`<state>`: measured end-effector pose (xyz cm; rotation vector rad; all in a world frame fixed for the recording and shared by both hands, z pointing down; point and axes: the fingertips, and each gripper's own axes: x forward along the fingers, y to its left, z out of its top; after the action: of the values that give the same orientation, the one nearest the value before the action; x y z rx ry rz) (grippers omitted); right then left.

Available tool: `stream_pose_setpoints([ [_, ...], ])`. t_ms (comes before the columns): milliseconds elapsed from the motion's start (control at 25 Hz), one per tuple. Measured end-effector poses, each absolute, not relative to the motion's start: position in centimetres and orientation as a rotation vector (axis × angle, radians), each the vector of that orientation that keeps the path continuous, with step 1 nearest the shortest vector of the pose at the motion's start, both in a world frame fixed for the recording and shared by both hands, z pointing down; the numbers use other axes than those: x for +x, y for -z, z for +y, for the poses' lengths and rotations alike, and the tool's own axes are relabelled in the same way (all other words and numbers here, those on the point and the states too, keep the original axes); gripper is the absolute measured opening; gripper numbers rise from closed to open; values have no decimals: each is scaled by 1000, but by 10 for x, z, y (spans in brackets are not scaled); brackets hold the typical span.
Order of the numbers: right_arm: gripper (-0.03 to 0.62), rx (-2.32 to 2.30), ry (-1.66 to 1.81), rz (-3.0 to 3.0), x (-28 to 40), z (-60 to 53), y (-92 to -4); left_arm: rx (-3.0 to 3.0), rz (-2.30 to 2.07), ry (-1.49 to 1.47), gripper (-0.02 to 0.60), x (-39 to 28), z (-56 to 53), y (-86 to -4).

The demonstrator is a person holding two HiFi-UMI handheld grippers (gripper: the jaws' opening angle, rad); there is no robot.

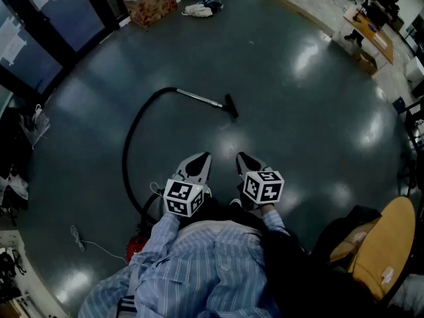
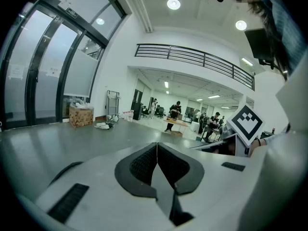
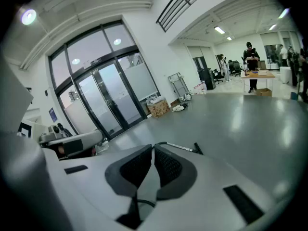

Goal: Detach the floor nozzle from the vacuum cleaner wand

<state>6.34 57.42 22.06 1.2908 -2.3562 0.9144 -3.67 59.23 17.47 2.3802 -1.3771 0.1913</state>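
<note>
**Gripper state.** The left gripper (image 1: 196,166) and right gripper (image 1: 248,164) are held side by side close to the person's body. The fingers (image 2: 142,165) of each are pressed together with nothing between them. This is probably a carrying posture, as no approach has begun.

**Task item.** The floor nozzle (image 1: 230,106) lies on the floor (image 1: 298,131) at 12 o'clock from the grippers, well apart from them. It is attached to the wand (image 1: 199,99). The hose (image 1: 130,141) curves away at 10 o'clock and back to the red canister (image 1: 136,247) at 7 o'clock, which leaves the nozzle end clear for access.

**Surface and room.** The floor is dark grey and glossy, and it reflects the ceiling lights. The room is a large hall with glass doors (image 3: 101,100) at 10 o'clock, a cardboard box (image 1: 151,4) at 11 o'clock and desks at 2 o'clock.
</note>
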Motion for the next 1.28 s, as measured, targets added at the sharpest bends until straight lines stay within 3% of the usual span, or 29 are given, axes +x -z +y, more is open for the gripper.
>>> stream_pose_setpoints([
  [680,26,1308,-966,-2348,57,580,-229,2402,-1331,-207,8,-38,594,-183],
  [1280,26,1294,-981,-2299,18,560,-246,2413,-1308,-204,8,-78,562,-189],
])
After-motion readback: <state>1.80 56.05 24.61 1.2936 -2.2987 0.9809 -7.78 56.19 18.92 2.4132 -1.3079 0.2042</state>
